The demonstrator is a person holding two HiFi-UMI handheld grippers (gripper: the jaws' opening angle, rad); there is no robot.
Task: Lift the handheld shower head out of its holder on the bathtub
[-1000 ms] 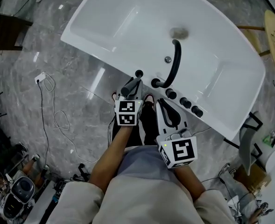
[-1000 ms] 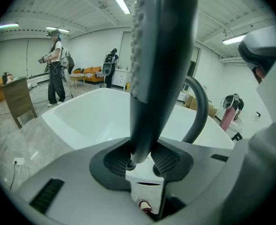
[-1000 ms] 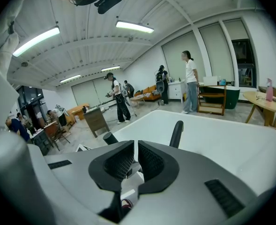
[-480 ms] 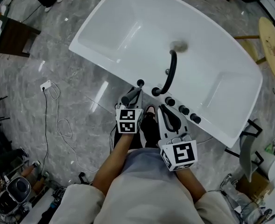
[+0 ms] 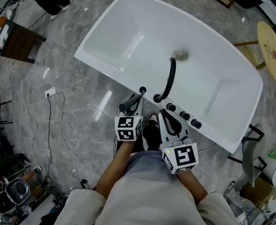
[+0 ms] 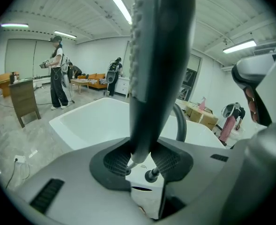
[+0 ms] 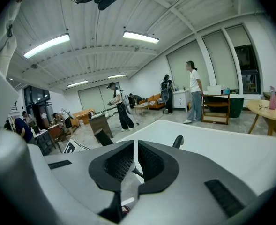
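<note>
Between left hand-held gripper pads: dark grey shower head, clamped near its lower end. Jaws stand fairly wide, both pads pressing on the handle. Spray end rises straight up through the left gripper view. Head view: gripper points fwd and down at the tub's near rim, marker cube on top, left forearm stretched out from the torso. Shower head sits over the rim edge, just beside the black round holder, lower end apart from it.

Right hand-held gripper: jaws almost together, only a thin slit, nothing in it. Points fwd and slightly down at the same rim, tips near the row of black knobs. Its cube is closer to the body than the left one; right forearm runs roughly parallel to the left.

Further out: black curved spout arches from the rim over the white bathtub, which stands diagonally on a grey marble floor.
</note>
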